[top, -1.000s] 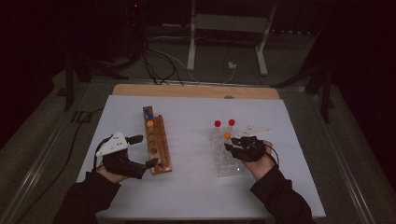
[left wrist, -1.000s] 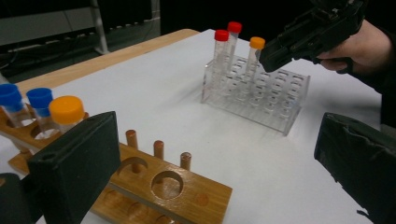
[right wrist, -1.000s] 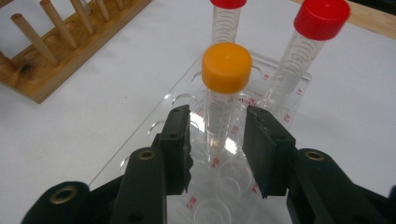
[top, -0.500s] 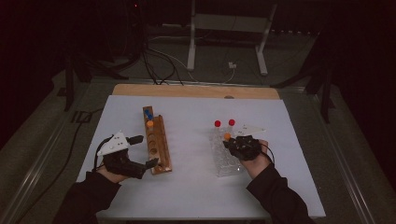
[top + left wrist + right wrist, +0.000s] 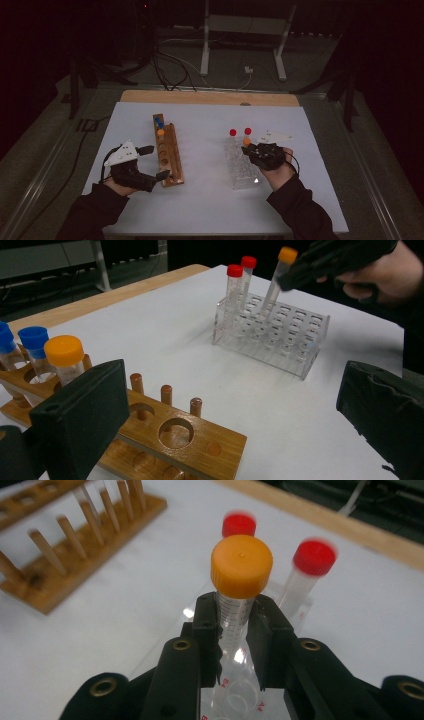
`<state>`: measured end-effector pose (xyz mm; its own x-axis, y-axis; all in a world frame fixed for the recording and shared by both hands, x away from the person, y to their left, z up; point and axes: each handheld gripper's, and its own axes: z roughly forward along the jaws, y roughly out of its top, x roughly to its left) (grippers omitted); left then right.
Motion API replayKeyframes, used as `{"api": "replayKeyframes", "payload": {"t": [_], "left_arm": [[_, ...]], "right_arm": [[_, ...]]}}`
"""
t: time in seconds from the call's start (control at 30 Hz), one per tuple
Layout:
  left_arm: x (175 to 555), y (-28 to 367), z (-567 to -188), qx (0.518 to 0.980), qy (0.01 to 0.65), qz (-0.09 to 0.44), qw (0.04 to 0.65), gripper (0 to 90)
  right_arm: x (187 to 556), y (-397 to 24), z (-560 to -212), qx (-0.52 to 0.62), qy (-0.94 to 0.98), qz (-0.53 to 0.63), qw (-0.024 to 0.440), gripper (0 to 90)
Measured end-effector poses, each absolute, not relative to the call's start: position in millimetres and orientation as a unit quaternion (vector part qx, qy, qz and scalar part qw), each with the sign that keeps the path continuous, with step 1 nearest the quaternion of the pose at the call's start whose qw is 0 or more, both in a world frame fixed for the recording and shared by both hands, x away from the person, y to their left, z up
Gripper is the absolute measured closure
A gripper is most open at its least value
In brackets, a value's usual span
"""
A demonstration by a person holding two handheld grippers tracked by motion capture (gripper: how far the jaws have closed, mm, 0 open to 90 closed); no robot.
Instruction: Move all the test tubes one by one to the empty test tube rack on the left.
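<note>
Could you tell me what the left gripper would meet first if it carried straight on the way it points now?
Probably the clear rack: the left gripper looks across bare white table towards it, open fingers straddling the wooden rack. Depth is uncertain, so it might graze that wooden end first.

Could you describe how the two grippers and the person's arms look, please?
Both are black. The left gripper carries a grey three-cornered plate, and its wide flat jaws look padded. The right gripper has narrower jaws with toothed inner edges and brass-coloured screw holes. A black cable trails from it. The person wears dark long sleeves.
</note>
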<state>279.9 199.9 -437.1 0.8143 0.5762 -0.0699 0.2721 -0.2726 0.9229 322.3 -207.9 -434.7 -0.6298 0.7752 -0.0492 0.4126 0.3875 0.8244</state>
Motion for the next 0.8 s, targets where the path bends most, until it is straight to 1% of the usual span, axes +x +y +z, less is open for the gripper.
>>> {"api": "replayKeyframes", "payload": {"t": [0.23,0.4,0.63,0.8], "left_arm": [[279.6,196.7,-432.9,0.785,0.264,0.138,0.543,1.2],[280.5,193.6,-427.6,0.786,0.257,0.133,0.547,1.2],[281.1,184.8,-424.5,0.792,0.245,0.125,0.545,1.3],[282.8,178.7,-422.5,0.793,0.238,0.114,0.549,1.2]], "right_arm": [[307.5,-213.1,-405.0,0.356,0.788,0.444,0.234,75.4],[296.5,-205.9,-391.7,0.332,0.791,0.461,0.227,75.4],[285.5,-184.8,-391.5,0.299,0.807,0.468,0.201,75.3],[282.2,-170.1,-399.8,0.282,0.821,0.461,0.183,75.3]]}}
